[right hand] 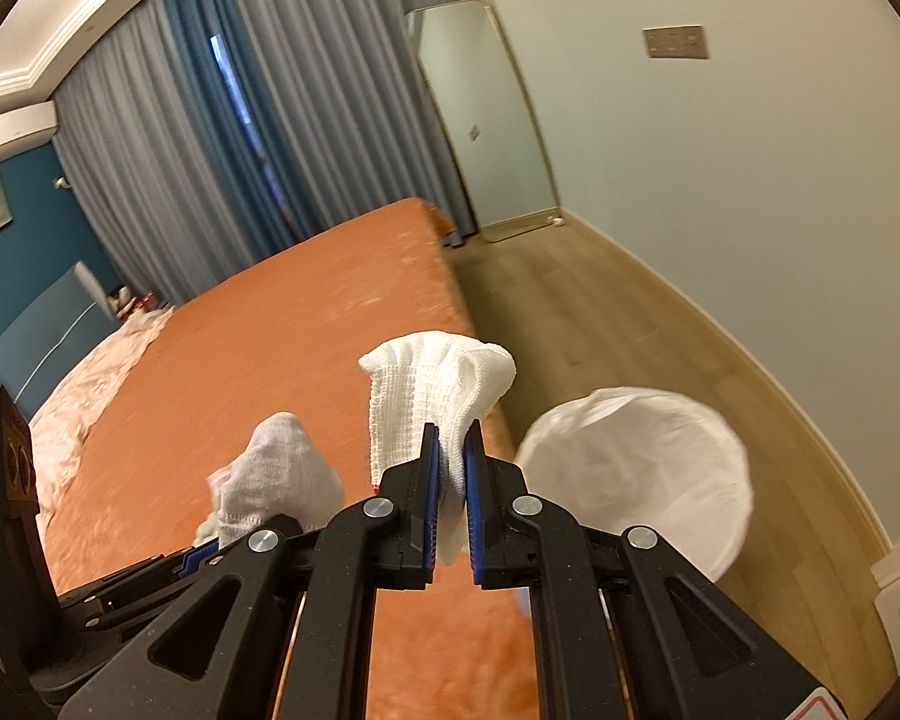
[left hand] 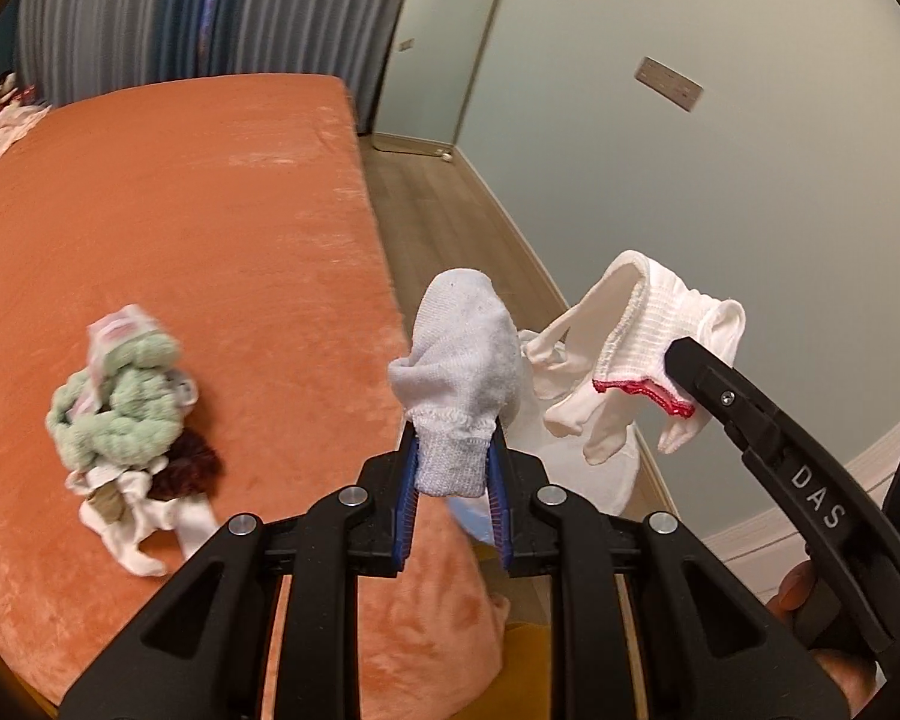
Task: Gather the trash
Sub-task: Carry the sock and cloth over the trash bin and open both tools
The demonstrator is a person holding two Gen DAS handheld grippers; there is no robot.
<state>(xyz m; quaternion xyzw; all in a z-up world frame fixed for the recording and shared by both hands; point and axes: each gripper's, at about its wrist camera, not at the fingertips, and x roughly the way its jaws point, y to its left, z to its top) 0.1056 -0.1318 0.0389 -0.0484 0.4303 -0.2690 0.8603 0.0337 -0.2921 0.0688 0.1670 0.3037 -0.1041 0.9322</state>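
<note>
My left gripper (left hand: 453, 450) is shut on a grey-white sock (left hand: 462, 354), which sticks up between the blue pads above the bed's edge. My right gripper (right hand: 452, 450) is shut on a white knit glove (right hand: 435, 378) with a red cuff hem; in the left wrist view this glove (left hand: 636, 354) hangs at the right from the other gripper's black finger. A bin lined with a white bag (right hand: 636, 468) stands on the floor beside the bed, below and right of the glove. The sock (right hand: 276, 474) also shows at the lower left of the right wrist view.
A pile of mint-green yarn, dark red fluff and white cloth (left hand: 126, 426) lies on the orange bed cover (left hand: 180, 210). Wood floor (right hand: 600, 312) runs between bed and pale wall. Grey curtains (right hand: 240, 120) hang behind, with a tall mirror (right hand: 486, 120) leaning in the corner.
</note>
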